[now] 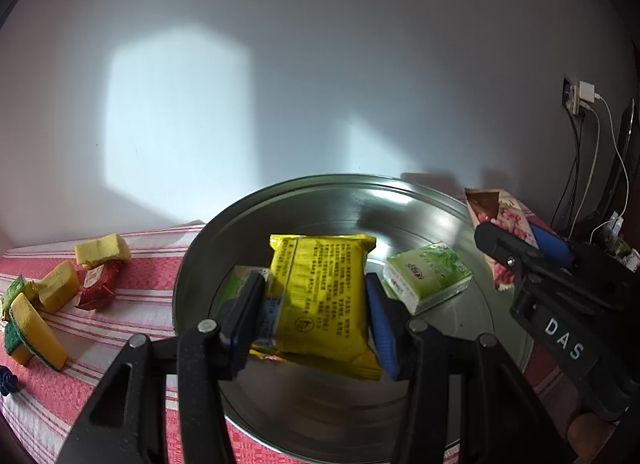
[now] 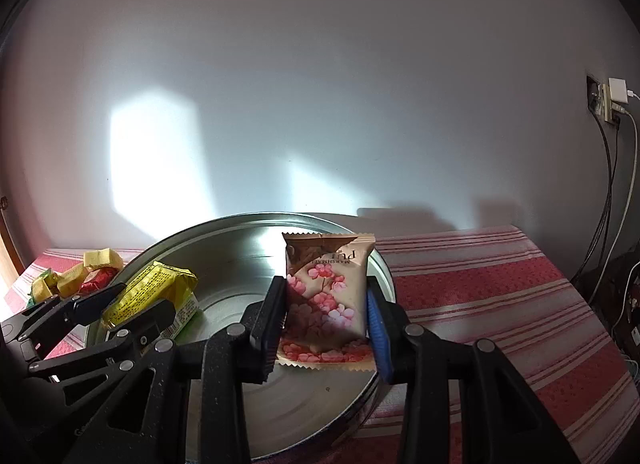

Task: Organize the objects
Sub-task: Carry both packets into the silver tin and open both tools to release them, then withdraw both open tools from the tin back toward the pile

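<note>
My right tongs (image 2: 326, 318) clamp the pink-flowered snack packet (image 2: 326, 296) mid-frame, above the round metal tray's (image 2: 240, 260) right rim. At lower left, my left tongs (image 2: 136, 304) grip a yellow packet (image 2: 150, 292).

White wall (image 2: 320, 83), wall socket (image 2: 610, 101), charger cables (image 2: 628, 167)

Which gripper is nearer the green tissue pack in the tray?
Left. The left gripper, holding the yellow packet, sits right beside the green tissue pack; the right gripper is over the tray's right edge.

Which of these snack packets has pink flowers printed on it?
The beige flowered packet gripped by the right gripper over the metal tray; the left gripper holds a plain yellow packet.
</note>
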